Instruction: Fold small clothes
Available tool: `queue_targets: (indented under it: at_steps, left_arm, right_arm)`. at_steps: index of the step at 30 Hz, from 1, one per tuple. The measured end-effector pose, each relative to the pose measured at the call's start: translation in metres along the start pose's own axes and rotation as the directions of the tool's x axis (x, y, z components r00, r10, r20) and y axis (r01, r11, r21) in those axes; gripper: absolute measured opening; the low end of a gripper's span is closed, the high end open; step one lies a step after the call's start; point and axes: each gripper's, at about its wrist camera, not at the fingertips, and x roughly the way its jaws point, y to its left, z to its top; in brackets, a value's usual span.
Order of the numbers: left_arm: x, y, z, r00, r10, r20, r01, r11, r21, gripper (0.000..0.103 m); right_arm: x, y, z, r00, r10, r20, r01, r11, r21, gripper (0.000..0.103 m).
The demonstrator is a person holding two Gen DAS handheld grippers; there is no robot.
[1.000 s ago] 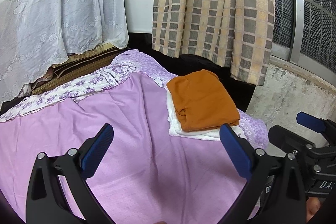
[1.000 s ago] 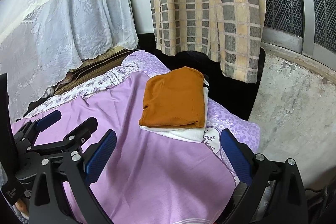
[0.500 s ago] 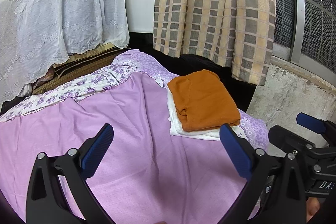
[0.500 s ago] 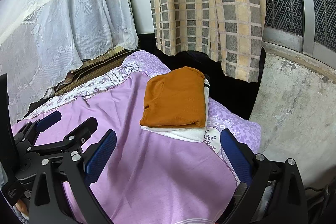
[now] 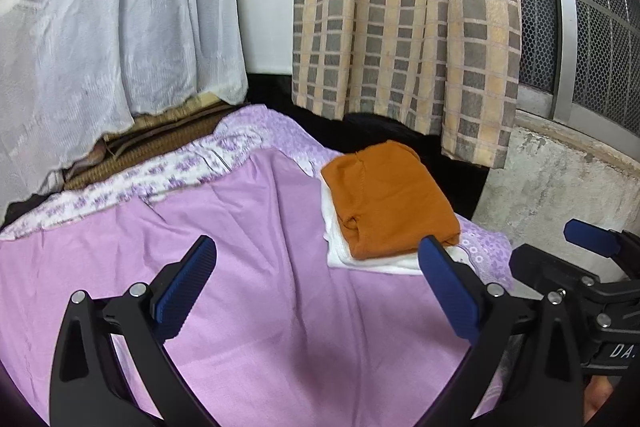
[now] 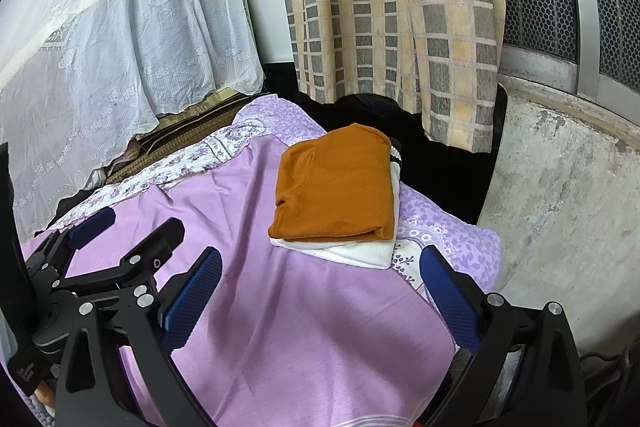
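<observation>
Almost nothing has moved since a second ago: your two grippers hover where they were over the purple sheet (image 5: 280, 307), and the folded pile has only drifted a touch in each view, so your hands have barely shifted. Your left gripper (image 5: 316, 291) is spread wide and empty, and your right gripper (image 6: 320, 291) is likewise released, holding nothing. The orange garment (image 6: 336, 187) lies folded on top of the white garment (image 6: 360, 251), the pair sitting beyond both grippers near the sheet's far right corner, just short of the checked curtain (image 6: 392, 7). If you reach for that pile, a pad catching only the orange top layer would likely drag its fold open. Pushing it further from you could tip the stack off the sheet's edge into the dark gap below the curtain.
</observation>
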Motion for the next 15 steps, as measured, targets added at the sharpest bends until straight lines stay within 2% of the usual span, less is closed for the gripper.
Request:
queue_targets:
  at_steps: [6,15]
  left_arm:
    - [0.0001,0.0002,0.0005,1.0,0.008,-0.01,-0.008,1.0,0.004,0.098]
    - [0.0022,0.0041,0.0009,0.999,-0.025,-0.041,0.024,0.999,-0.025,0.098]
  right_arm:
    - [-0.0028,0.0026,-0.0042,1.0,0.002,0.0,-0.002,1.0,-0.002,0.099]
    - [-0.005,0.0028,-0.0042,1.0,0.003,0.002,-0.003,1.0,0.008,0.099]
